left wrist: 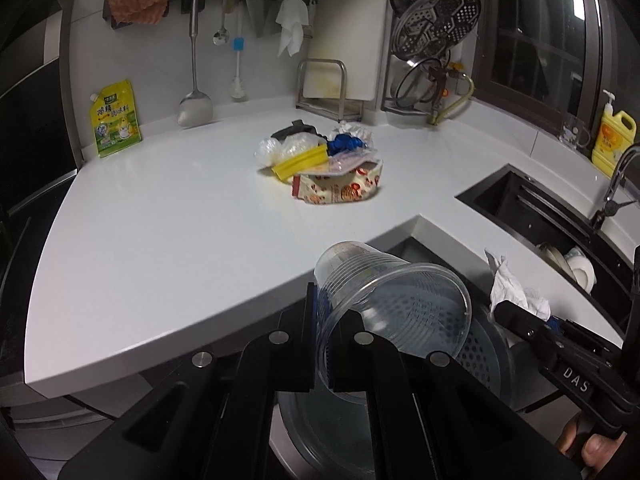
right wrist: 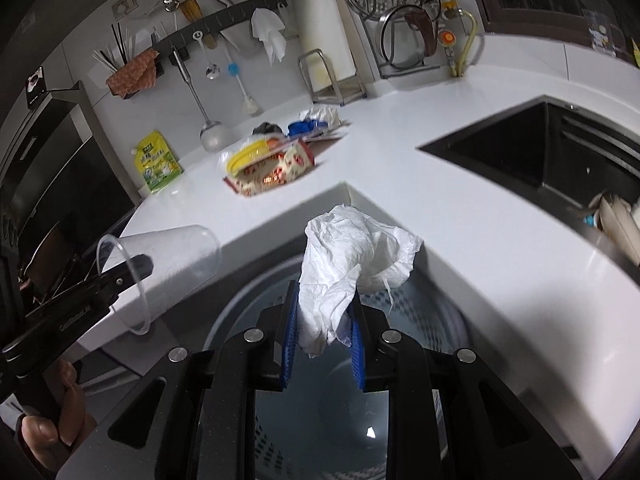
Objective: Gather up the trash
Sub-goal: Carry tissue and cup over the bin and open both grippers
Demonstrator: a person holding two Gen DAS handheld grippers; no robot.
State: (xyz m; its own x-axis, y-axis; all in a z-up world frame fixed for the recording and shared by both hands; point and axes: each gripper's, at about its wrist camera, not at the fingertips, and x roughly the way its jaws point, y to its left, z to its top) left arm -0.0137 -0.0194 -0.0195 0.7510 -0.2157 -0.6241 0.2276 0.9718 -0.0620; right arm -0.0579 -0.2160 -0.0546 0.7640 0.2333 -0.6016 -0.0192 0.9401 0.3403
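My left gripper point(left wrist: 334, 320) is shut on the rim of a clear plastic cup point(left wrist: 384, 300), held on its side above a grey perforated trash bin point(left wrist: 480, 356); the cup also shows in the right wrist view point(right wrist: 168, 260). My right gripper point(right wrist: 324, 312) is shut on a crumpled white tissue point(right wrist: 352, 256) over the same bin point(right wrist: 424, 312); the tissue also shows in the left wrist view point(left wrist: 516, 288). A trash pile point(left wrist: 328, 164) of wrappers, a yellow strip, a blue item and plastic bags lies on the white counter point(left wrist: 160, 232), also in the right wrist view point(right wrist: 276, 160).
A black sink point(left wrist: 560, 224) with dishes is at right point(right wrist: 552, 152). A yellow-green seasoning pouch point(left wrist: 116, 120), hanging utensils, a cutting board rack point(left wrist: 332, 88), a dish rack and a yellow soap bottle point(left wrist: 612, 136) line the back wall.
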